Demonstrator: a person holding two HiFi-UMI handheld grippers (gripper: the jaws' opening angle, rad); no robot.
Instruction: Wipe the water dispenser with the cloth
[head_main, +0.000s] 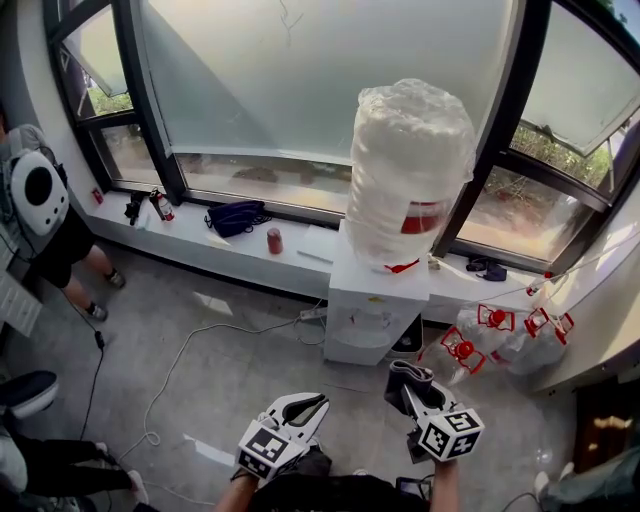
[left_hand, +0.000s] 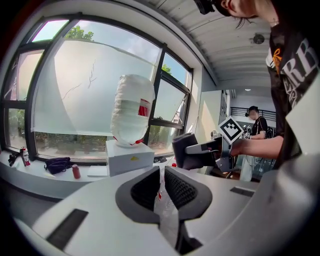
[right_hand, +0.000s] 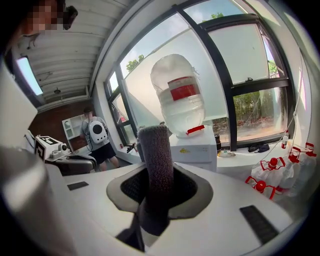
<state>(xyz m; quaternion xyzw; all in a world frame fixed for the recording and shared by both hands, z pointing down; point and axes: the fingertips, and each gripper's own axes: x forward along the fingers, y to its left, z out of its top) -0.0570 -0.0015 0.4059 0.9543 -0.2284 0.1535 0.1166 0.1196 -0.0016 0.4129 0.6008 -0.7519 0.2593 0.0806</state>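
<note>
- Presently, the cloth (right_hand: 156, 155) is clamped upright as a dark grey roll between the jaws of the right gripper (head_main: 408, 385).
- The left gripper (left_hand: 162, 187) is held beside it with its jaws only narrowly apart, and nothing is seen between them.
- The water dispenser (head_main: 368, 305) is stood against the window sill ahead, well apart from both grippers, so no wiping is judged to be under way.
- A slip of the cloth may be expected if it is pressed hard sideways, since only a narrow part of it is pinched.
- The film-wrapped bottle (head_main: 410, 165) on top could be rocked if the white cabinet is pushed too firmly.
- The spare bottles (head_main: 500, 335) just beside the dispenser could be knocked during a pass along its right side.
- The cable (head_main: 190, 350) lying on the floor might be caught underfoot on the approach.
</note>
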